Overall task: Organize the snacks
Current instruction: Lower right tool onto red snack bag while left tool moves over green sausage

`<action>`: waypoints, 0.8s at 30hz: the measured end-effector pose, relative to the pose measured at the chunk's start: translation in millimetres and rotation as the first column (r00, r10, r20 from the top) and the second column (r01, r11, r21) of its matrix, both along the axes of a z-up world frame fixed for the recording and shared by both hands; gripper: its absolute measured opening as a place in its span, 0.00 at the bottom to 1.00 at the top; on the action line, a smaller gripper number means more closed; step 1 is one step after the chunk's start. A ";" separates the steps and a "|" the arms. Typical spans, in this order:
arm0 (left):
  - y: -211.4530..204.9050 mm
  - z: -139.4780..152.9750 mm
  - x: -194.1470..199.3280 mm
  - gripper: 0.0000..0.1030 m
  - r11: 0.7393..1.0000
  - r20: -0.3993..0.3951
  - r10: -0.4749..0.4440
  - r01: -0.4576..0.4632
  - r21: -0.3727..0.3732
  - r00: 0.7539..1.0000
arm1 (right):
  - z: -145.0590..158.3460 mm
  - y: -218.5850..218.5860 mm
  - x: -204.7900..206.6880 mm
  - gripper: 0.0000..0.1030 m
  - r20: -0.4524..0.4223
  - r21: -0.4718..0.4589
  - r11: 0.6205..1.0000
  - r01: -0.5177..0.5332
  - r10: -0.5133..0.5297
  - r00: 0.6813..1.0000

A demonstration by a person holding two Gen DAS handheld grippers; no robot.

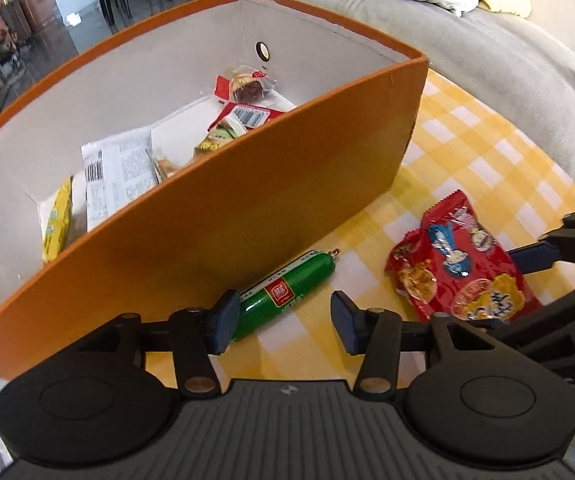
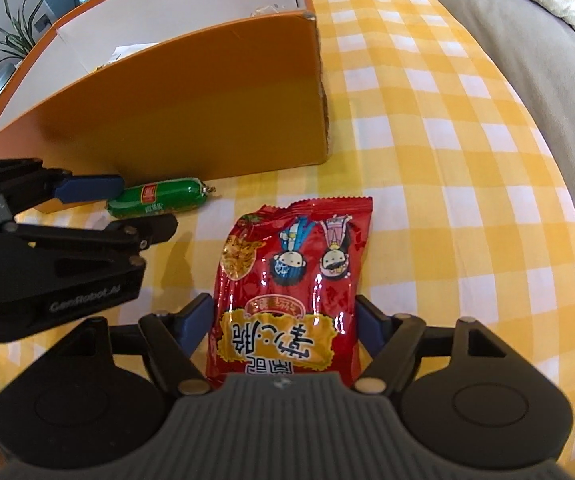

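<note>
A green sausage (image 1: 283, 292) lies on the yellow checked cloth (image 1: 467, 140) against the front wall of an orange box (image 1: 247, 184). My left gripper (image 1: 283, 320) straddles its near end. The left pad is beside the sausage and the right pad stands clear, so the jaws are open. The right wrist view shows the same sausage (image 2: 159, 200) between the left gripper's (image 2: 147, 206) fingers. A red snack bag (image 2: 295, 264) lies flat to the right. My right gripper (image 2: 283, 320) is closed on its near end, a pad pressing on each side edge.
Inside the box lie several wrapped snacks (image 1: 243, 116) and a white packet (image 1: 119, 176). A beige sofa (image 1: 487, 40) with cushions borders the table's far and right sides. A potted plant (image 2: 19, 32) stands beyond the box.
</note>
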State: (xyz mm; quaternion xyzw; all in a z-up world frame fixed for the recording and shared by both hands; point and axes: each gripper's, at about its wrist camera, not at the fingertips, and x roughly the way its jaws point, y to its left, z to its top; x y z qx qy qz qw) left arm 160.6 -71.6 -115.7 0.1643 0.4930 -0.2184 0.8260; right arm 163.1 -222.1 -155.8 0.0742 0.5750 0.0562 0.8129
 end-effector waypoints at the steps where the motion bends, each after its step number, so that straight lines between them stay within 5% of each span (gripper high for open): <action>1: 2.4 2.1 0.5 0.46 1.000 -0.026 0.001 -0.002 -0.023 1.000 | -0.2 0.2 0.2 0.70 -0.001 -0.001 1.000 -0.002 0.002 1.000; 5: 16.1 11.4 -3.3 0.37 0.993 -0.122 0.029 -0.042 -0.111 0.992 | 0.7 1.7 0.4 0.70 -0.005 -0.015 1.000 -0.018 0.018 1.000; 15: 7.4 12.3 -8.2 0.47 0.997 -0.022 -0.071 0.070 -0.043 0.997 | -1.0 -4.7 0.3 0.70 -0.019 0.005 1.000 -0.007 0.007 1.000; 24: -6.1 -2.3 -1.7 0.52 0.968 0.017 -0.231 0.228 0.102 0.973 | -3.6 -6.7 1.1 0.72 -0.023 0.014 1.000 -0.004 0.004 1.000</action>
